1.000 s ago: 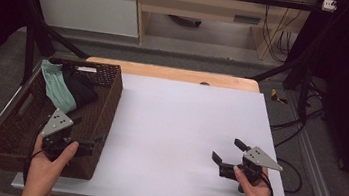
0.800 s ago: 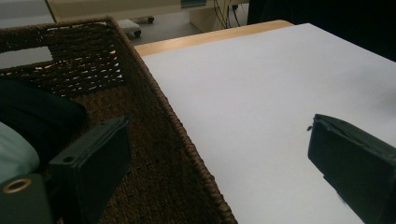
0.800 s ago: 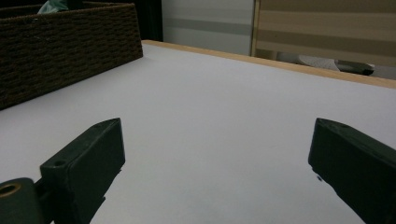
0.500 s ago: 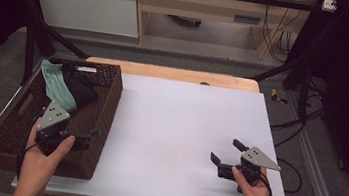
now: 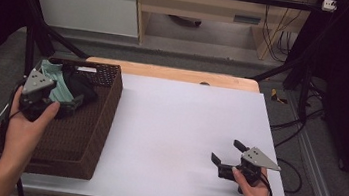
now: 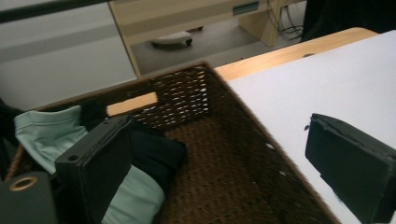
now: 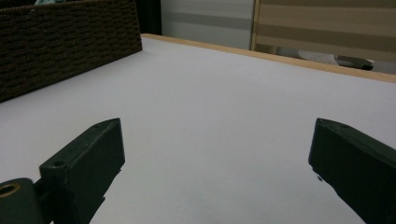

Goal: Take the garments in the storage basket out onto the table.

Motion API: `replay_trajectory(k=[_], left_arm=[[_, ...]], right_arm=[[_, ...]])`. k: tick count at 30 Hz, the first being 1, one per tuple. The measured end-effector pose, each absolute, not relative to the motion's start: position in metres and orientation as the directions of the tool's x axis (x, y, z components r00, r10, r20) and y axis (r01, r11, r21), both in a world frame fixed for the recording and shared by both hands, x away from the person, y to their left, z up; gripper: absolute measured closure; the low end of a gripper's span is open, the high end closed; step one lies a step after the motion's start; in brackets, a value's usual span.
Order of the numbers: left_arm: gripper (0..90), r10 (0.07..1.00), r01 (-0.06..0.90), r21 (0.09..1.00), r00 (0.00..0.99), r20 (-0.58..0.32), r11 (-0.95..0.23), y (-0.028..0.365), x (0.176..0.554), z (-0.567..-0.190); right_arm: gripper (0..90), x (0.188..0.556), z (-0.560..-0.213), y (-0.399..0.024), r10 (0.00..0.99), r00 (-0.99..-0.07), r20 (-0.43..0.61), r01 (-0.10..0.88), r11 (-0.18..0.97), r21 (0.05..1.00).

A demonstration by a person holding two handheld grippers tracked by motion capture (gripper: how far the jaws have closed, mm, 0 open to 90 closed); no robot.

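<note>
While the left tool (image 5: 73, 103) hangs over the wicker basket (image 5: 102, 119) in the high view, its jaws gape, nothing lifted yet. Left gripper view: mint cloth (image 6: 44, 135) and a dark garment (image 6: 152, 156) lie just below and ahead of the near jaw. Right gripper view: right tool (image 7: 217, 170) spread wide, unladen (bare desk (image 7: 219, 107) ahead), so the unloading looks barely begun.

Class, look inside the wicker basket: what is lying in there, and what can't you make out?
Inside the basket lie a mint-green cloth and a dark cloth, bunched at the far end. The left gripper partly covers them; anything beneath stays hidden.
</note>
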State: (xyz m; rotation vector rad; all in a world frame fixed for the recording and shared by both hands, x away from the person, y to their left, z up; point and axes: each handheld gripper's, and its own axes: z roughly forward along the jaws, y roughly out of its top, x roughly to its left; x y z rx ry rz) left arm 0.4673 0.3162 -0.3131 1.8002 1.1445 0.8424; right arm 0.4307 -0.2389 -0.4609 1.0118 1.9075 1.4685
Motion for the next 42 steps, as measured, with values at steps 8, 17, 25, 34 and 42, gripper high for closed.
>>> replay_trajectory(k=[8,17,25,34,42], left_arm=[[7.7,0.955,0.445,0.875,0.291,0.061,-0.192,0.331,0.509,-0.316],[7.3,0.963,0.488,0.843,0.241,0.119,-0.226,0.332,0.539,-0.331],[7.2,0.963,0.523,0.811,0.196,0.184,-0.262,0.337,0.556,-0.347],[8.2,0.974,0.595,0.771,0.145,0.176,-0.228,0.346,0.565,-0.367],[8.2,0.983,0.649,0.739,0.115,0.139,-0.181,0.354,0.578,-0.389]], right_arm=[[3.8,0.431,-0.462,-0.237,0.811,-0.584,0.018,0.251,0.16,0.955],[3.8,0.43,-0.461,-0.236,0.809,-0.588,0.013,0.247,0.165,0.955],[3.8,0.431,-0.461,-0.238,0.81,-0.586,0.012,0.248,0.166,0.954],[3.8,0.431,-0.46,-0.24,0.812,-0.583,0.01,0.246,0.165,0.955],[3.8,0.43,-0.46,-0.24,0.812,-0.584,0.012,0.247,0.163,0.955]])
